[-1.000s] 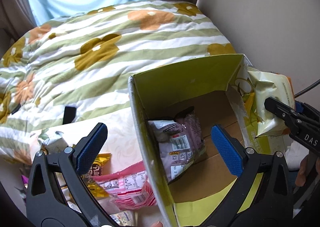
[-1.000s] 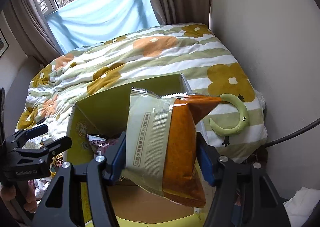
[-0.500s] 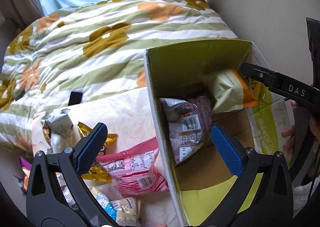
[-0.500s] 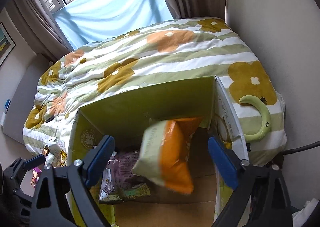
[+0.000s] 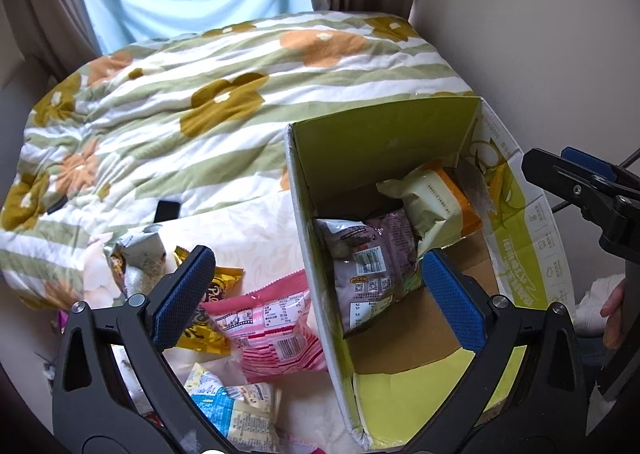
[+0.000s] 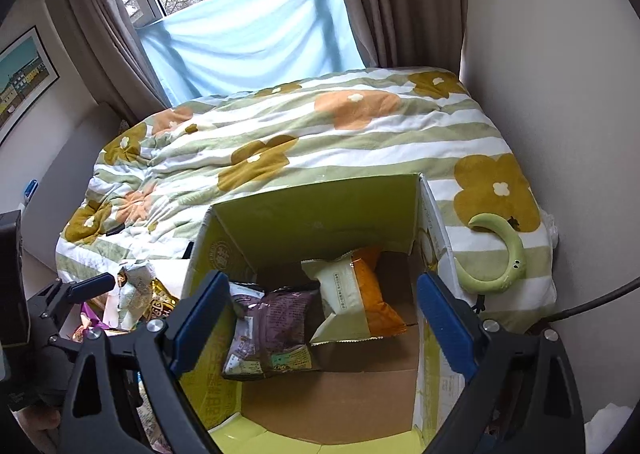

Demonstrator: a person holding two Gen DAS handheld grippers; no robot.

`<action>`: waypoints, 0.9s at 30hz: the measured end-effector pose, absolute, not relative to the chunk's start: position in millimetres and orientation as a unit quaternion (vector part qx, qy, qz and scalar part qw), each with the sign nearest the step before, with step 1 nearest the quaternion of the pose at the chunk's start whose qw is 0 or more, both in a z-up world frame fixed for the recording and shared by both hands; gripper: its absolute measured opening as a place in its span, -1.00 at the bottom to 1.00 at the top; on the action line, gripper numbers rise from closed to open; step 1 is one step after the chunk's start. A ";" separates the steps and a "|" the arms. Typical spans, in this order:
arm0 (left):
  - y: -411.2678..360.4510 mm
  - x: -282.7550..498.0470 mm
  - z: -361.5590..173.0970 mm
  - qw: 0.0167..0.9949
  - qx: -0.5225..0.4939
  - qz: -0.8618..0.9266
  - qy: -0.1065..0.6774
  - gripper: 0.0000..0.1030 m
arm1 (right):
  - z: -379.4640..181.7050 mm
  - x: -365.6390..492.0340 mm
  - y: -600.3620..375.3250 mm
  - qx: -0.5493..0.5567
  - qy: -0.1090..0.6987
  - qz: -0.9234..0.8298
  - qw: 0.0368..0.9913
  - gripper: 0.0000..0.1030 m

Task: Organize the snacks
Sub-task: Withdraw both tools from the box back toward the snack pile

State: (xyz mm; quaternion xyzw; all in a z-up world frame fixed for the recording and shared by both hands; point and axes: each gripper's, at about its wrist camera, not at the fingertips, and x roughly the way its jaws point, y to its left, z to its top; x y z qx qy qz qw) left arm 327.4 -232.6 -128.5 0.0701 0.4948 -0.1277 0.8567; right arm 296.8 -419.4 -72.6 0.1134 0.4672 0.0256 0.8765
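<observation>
Two packets lay already in the box (image 6: 312, 214): a purple bag (image 6: 272, 330) on the left of the floor and a green-orange bag (image 6: 352, 294) leaning behind it, toward the far wall. The right gripper (image 6: 320, 318) hung above the box with its jaws wide and nothing between them. The left gripper (image 5: 316, 302) was also wide and empty, placed over the left wall of the box, with one finger over the loose snacks and the other over the inside.

The step in hand seemed to be the next pick from the pile beside the box. To do it well, I think the left gripper should come fully to the outside of the wall, go down on the pink bag (image 5: 276, 326), which lay on top and nearest, and take it by a flat edge, not by the puffed middle.

Around it lay a gold bag (image 5: 216, 286), a blue-yellow bag (image 5: 228, 410) and a silver bag (image 5: 140, 254), partly overlapping, so one could be dragged along. The tall wall of the box stood between pile and goal; the packet must be lifted clear over it. A dark phone-like thing (image 5: 167, 210) lay on the quilt (image 5: 200, 94), and a green crescent (image 6: 500, 258) lay right of the box, both out of the way.
</observation>
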 end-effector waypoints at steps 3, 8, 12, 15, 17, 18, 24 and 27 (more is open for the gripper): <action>-233.9 309.6 -113.1 0.868 0.071 -0.124 0.476 0.99 | -55.6 278.8 -417.7 0.113 0.455 0.027 0.883 0.81; -230.4 273.7 -86.1 0.886 0.065 -0.115 0.445 0.99 | -31.8 246.8 -417.4 0.093 0.432 0.023 0.897 0.81; -220.5 241.6 -68.4 0.895 0.050 -0.107 0.429 0.99 | -18.7 219.8 -417.8 0.084 0.424 0.023 0.901 0.81; -210.2 218.0 -62.5 0.898 0.049 -0.099 0.426 0.99 | -14.2 200.1 -414.2 0.067 0.428 0.021 0.901 0.81; -199.3 200.7 -62.0 0.898 0.047 -0.092 0.428 0.99 | -13.6 185.3 -408.0 0.053 0.427 0.014 0.902 0.82; -192.2 191.0 -62.2 0.898 0.046 -0.088 0.428 0.99 | -13.9 178.1 -405.0 0.048 0.426 0.013 0.903 0.82; -133.9 142.1 -63.7 0.906 0.034 -0.057 0.419 0.99 | -22.4 136.3 -368.1 0.043 0.430 0.039 0.901 0.82; -99.3 125.5 -67.0 0.908 0.026 -0.048 0.416 0.99 | -25.6 119.8 -340.6 0.038 0.425 0.047 0.903 0.82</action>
